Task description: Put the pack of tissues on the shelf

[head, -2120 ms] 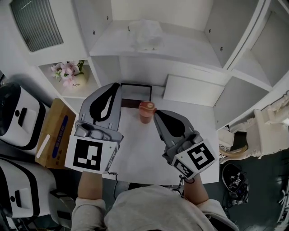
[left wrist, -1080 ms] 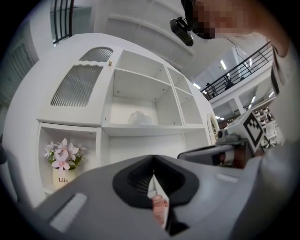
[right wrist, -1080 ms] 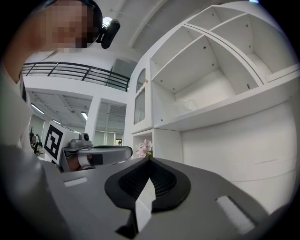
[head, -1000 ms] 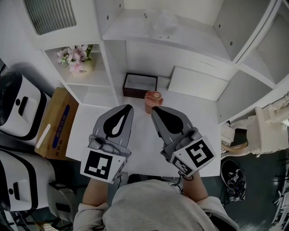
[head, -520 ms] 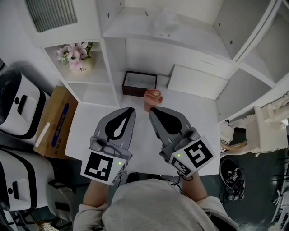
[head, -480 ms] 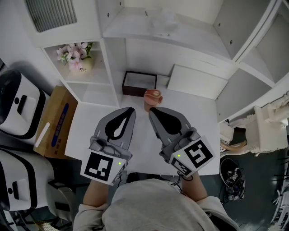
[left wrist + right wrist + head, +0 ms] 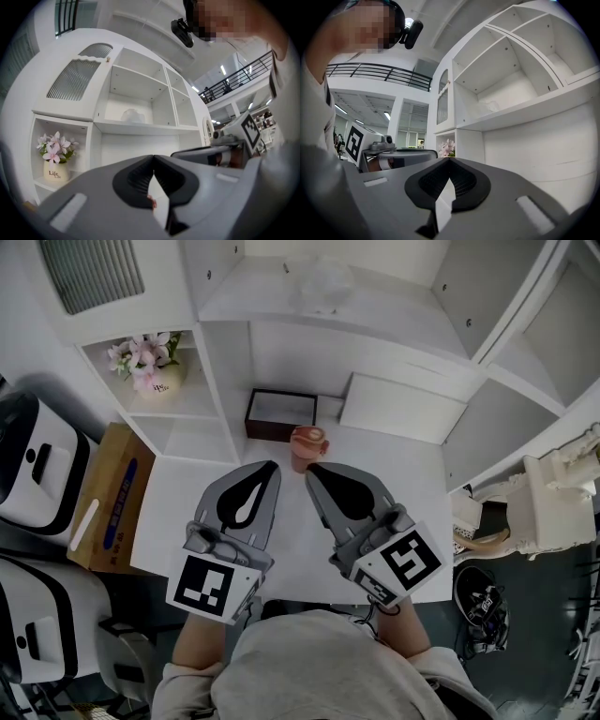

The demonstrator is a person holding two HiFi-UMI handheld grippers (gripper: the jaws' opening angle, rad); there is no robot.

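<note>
Standing at a white table (image 7: 412, 484), arms forward, a gripper in each hand. Holding the left gripper (image 7: 270, 466) level over the near half of the table, pointed at the shelf unit (image 7: 375, 320), marker cube toward the body, left forearm (image 7: 194, 643) bare below a grey sleeve. Seen along its own jaws in the left gripper view (image 7: 153, 157): closed tip to tip, nothing clamped, only a sliver of table showing below the tips. Holding the right gripper (image 7: 310, 468) level too, just beside the left, angled slightly inward so the two tips sit near each other without touching; right forearm (image 7: 410, 638) drawn close to the torso. Same reading from the right gripper view (image 7: 449, 160): tips together, empty. Pack of tissues (image 7: 324, 281) lying on the upper shelf in the wide middle compartment, well apart from both grippers; visible as a pale crumpled lump in the left gripper view (image 7: 132, 115). Just past the gripper tips, a reddish cup (image 7: 307, 445) upright on the table, not touched. Behind the cup, a dark shallow tray (image 7: 280, 414) against the back of the unit, with a flat white panel (image 7: 403, 411) to its right. To the left, a pot of pink flowers (image 7: 142, 371) in a small side cubby, and a cardboard box (image 7: 105, 502) beside the table's edge.
</note>
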